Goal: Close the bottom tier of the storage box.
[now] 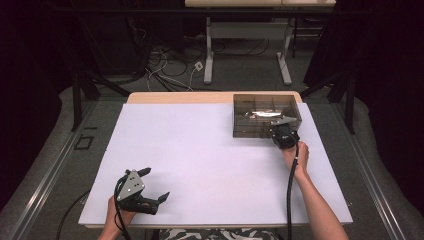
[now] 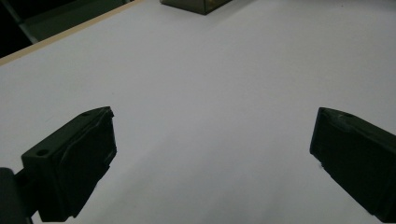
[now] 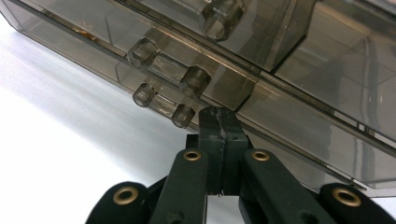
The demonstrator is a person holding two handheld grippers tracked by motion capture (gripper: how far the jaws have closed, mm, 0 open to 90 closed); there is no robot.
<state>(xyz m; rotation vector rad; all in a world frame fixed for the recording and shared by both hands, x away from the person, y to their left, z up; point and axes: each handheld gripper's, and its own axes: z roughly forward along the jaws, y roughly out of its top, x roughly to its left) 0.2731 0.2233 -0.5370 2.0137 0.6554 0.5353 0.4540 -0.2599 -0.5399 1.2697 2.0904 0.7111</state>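
Left gripper (image 1: 150, 186) sits low at the near-left of the white table (image 1: 200, 150), jaws spread wide, nothing between them. Right gripper (image 1: 283, 131) is at the far right, jaws pressed together with nothing held, tips up against the near wall of the smoky clear plastic box (image 1: 250, 131). Box sits at the table's far-right corner, divided into compartments.

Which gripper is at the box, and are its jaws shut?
The right gripper: its jaws are pressed together at the near wall of the smoky clear box. The left gripper sits open, far from the box.
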